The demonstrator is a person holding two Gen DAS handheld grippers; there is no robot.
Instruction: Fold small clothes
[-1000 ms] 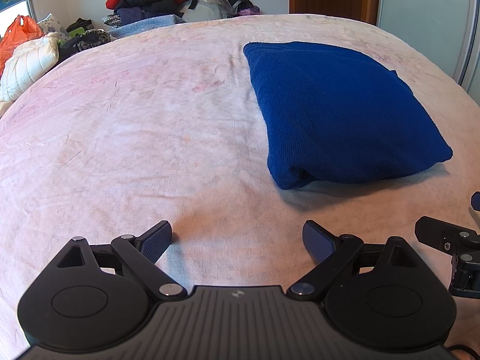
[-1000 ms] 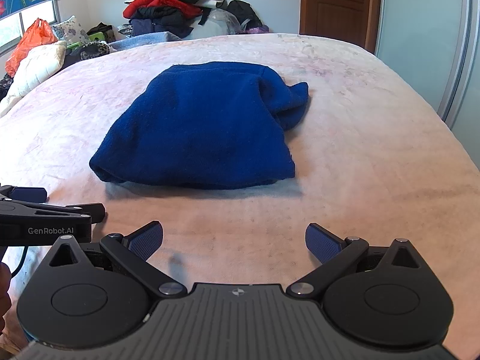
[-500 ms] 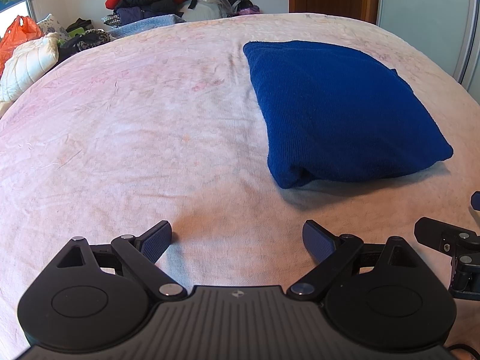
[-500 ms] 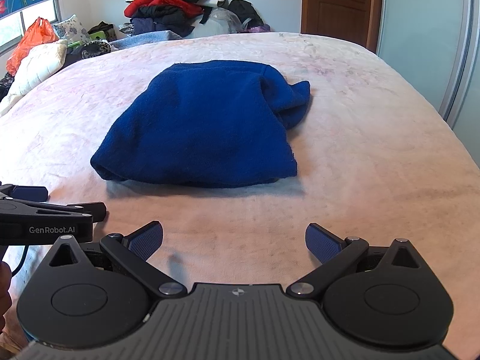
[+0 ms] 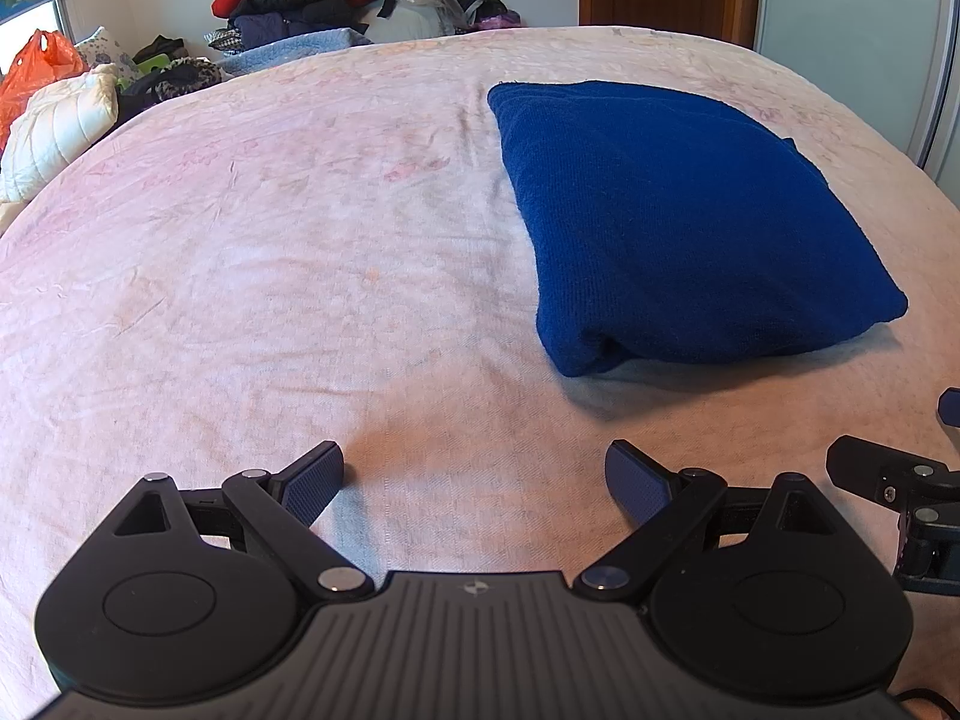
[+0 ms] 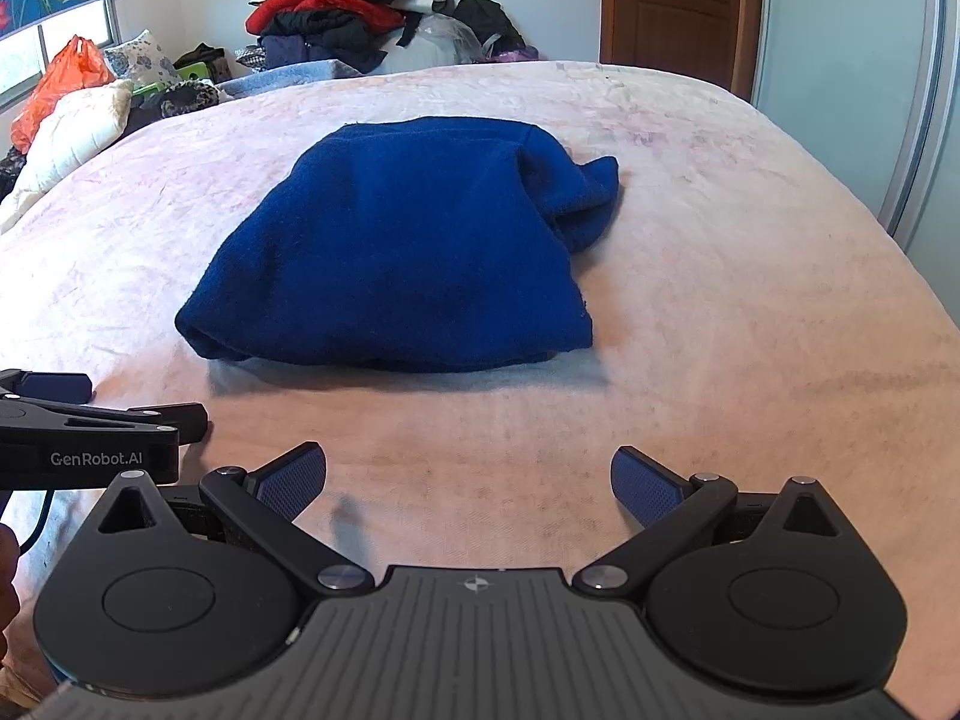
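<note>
With both the left gripper (image 5: pixel 474 483) and right gripper (image 6: pixel 468 480) spread wide and empty just short of the folded blue garment (image 6: pixel 402 252) lying mid-bed (image 6: pixel 750 312), we judge the fold nearly done and should tuck its loose far-right flap neatly.

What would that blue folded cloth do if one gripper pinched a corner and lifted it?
The blue cloth looks like soft, thick knit lying in loose layers, so it would probably droop and unfold. A flap already sticks out at one side, which suggests that the fold holds poorly. Pushed, it would likely bunch up on the bedsheet.
</note>
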